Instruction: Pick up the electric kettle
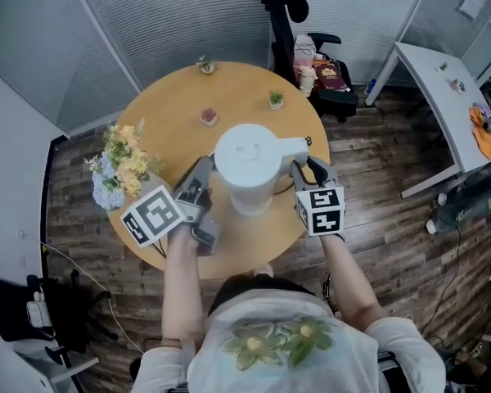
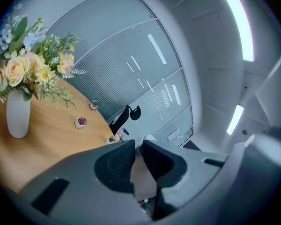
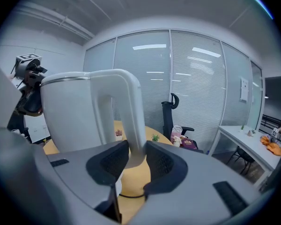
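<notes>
The white electric kettle (image 1: 245, 166) hangs above the round wooden table (image 1: 172, 113) in the head view. My right gripper (image 1: 301, 172) is at the kettle's right side. In the right gripper view it (image 3: 137, 146) is shut on the lower part of the curved white handle (image 3: 131, 111), with the kettle's body (image 3: 70, 111) to the left. My left gripper (image 1: 204, 166) lies close against the kettle's left side. In the left gripper view its jaws (image 2: 138, 144) stand almost together with nothing between them, pointing out over the table.
A white vase of flowers (image 1: 119, 170) stands at the table's left edge. Three small potted plants (image 1: 209, 117) sit towards the far side. A black cord (image 3: 131, 196) lies on the table under the kettle. A black office chair (image 1: 299, 31) and a white desk (image 1: 434, 88) stand beyond.
</notes>
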Demonstrator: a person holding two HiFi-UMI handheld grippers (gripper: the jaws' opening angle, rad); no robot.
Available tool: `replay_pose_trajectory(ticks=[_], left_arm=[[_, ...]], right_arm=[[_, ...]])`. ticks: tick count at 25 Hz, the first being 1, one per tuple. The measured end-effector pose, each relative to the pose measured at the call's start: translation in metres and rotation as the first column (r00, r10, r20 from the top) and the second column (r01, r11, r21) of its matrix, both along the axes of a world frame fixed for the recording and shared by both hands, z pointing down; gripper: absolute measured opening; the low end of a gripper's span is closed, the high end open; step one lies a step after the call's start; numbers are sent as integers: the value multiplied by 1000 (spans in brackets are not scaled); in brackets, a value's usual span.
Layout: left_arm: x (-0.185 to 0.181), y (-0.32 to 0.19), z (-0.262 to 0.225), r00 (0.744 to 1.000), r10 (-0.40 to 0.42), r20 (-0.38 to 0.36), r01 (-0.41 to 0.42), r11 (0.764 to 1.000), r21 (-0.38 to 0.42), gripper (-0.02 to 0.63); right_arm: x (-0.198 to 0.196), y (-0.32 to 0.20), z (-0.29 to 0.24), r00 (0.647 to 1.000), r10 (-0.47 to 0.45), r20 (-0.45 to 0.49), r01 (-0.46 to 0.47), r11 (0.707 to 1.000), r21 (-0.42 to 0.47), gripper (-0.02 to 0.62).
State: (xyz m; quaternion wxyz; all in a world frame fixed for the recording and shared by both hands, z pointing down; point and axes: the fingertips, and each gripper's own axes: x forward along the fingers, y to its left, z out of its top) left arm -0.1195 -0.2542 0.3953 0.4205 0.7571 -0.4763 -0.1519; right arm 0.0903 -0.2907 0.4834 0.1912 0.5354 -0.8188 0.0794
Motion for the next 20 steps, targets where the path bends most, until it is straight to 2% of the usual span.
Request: replay_pose_trajectory(ticks=[20], left_arm=[[-7,29,-52,998,56,-8,-55,994,94,58]], right_arm=[[-4,46,-48,996,63,65,-67,996,63,129]])
